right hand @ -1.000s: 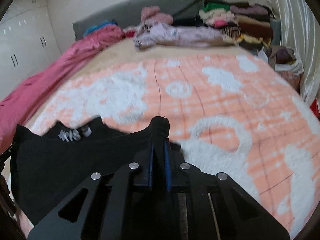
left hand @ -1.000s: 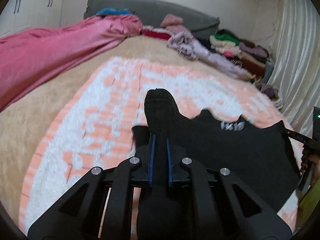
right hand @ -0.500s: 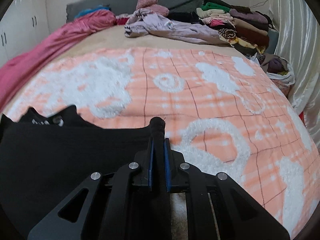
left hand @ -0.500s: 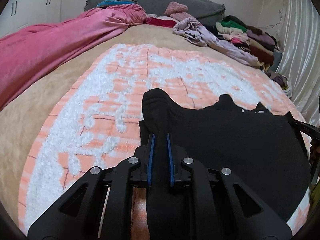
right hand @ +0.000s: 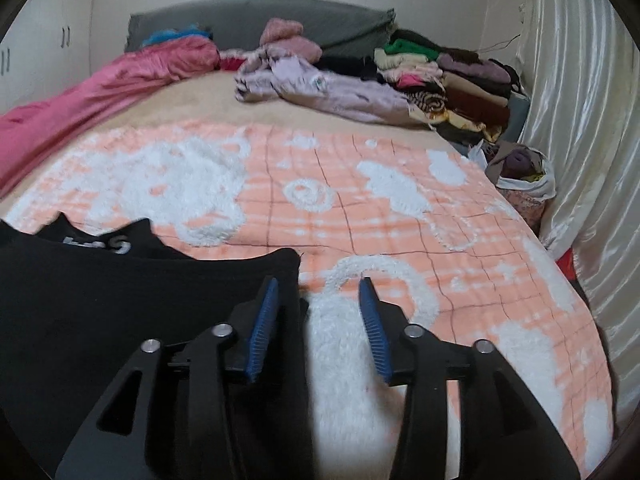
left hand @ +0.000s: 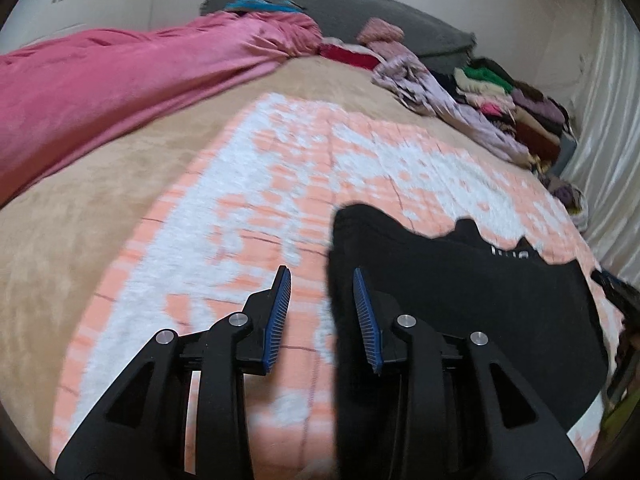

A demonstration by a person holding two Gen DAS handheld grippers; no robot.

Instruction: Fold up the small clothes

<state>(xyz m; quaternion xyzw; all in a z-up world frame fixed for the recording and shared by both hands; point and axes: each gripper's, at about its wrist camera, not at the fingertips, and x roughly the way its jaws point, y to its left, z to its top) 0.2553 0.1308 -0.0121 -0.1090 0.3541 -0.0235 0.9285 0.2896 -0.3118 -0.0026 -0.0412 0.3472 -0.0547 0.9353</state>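
A small black garment with white lettering at its neck lies flat on the orange and white blanket. My left gripper is open; the garment's left edge lies between and under its fingers. In the right wrist view the same garment lies at lower left on the blanket. My right gripper is open, its left finger over the garment's right corner. Neither gripper holds cloth.
A pink quilt lies along the left side of the bed. A lilac garment and a stack of folded clothes sit at the far right by the grey headboard. A bag and white curtain stand at the right.
Both grippers were shut on the black garment's corners and lowered it to the blanket; both have now opened and let go. The garment lies flat.
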